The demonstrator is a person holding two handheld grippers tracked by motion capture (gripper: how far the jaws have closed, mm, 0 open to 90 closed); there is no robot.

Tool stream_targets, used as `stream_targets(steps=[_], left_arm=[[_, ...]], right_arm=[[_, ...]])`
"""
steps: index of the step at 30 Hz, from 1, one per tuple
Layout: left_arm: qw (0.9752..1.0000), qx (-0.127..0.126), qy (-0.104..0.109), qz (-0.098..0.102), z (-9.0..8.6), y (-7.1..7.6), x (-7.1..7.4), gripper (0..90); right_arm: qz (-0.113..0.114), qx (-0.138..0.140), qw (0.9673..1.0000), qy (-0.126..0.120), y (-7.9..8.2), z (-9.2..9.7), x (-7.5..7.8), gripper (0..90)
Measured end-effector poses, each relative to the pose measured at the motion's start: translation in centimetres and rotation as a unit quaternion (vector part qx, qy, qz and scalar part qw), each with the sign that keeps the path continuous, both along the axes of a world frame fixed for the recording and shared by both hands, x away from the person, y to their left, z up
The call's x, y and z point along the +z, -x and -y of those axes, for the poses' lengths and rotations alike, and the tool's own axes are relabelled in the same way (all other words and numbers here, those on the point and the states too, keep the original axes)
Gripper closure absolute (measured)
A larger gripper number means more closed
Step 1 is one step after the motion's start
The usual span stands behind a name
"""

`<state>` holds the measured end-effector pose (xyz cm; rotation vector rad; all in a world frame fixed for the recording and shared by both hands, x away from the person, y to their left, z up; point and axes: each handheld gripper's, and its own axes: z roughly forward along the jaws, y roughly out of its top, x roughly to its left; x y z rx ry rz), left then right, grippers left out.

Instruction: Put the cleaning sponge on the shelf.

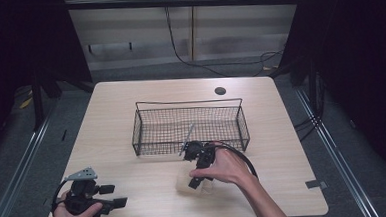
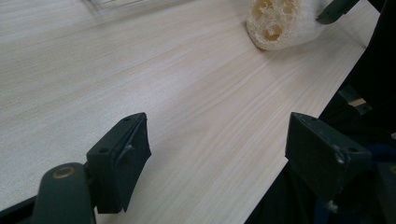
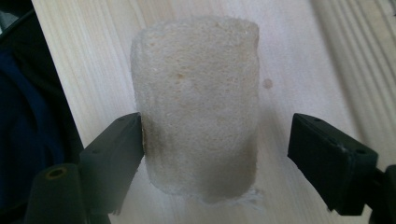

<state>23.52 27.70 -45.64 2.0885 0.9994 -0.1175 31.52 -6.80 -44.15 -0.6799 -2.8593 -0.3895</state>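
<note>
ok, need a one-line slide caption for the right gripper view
Right gripper open around a loofah piece lying on the wooden table, one jaw touching its side, the other apart.

The loofah (image 3: 198,121) was a pale, spongy cylinder lying on its side on the table, holes showing at one end.

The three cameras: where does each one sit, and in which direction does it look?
High view: above the person's side, looking forward and down on the table, wire basket, both hands and grippers.
Left gripper view: rides the left gripper, looking across the table; open jaws.
Right gripper view: rides the right gripper, looking down on the loofah piece; open jaws straddle it.
Shared: the loofah piece appears in both gripper views.
</note>
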Motion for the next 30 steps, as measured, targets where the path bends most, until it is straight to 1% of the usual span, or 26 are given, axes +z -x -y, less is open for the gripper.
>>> stream_targets(steps=[3,6,10,12,17,22,25,30], left_arm=[[1.0,0.0,0.0,-0.001,0.0,0.0,0.0,21.7],[1.0,0.001,0.0,0.0,0.0,0.0,0.0,21.6],[1.0,-0.001,-0.001,-0.001,-0.1,0.0,0.0,21.7],[1.0,0.0,-0.001,-0.001,-0.1,0.0,0.0,21.6],[1.0,-0.001,-0.001,-0.001,-0.1,0.0,0.0,21.6],[1.0,-0.001,-0.001,-0.002,-0.1,0.0,0.0,21.6],[1.0,0.001,-0.001,0.0,0.0,0.0,0.0,21.7],[1.0,0.003,-0.004,-0.001,0.0,0.0,-0.1,21.4]], right_arm=[[-0.005,0.005,1.0,-0.001,-0.1,-0.3,-0.3,20.0],[-0.008,0.012,0.9999,0.003,-0.2,-0.6,-0.5,22.3],[-0.009,0.03,0.9994,0.013,-0.3,-1.0,-0.9,28.0],[-0.014,0.032,0.9992,0.018,-0.2,-1.2,-1.0,28.0],[-0.014,0.04,0.9989,0.02,-0.2,-1.5,-1.1,28.7],[-0.031,0.05,0.9979,0.029,-0.1,-1.5,-1.0,29.0],[-0.03,0.052,0.9976,0.032,0.0,-1.5,-1.0,29.0],[-0.025,0.06,0.9968,0.046,0.2,-1.6,-0.8,29.1]])
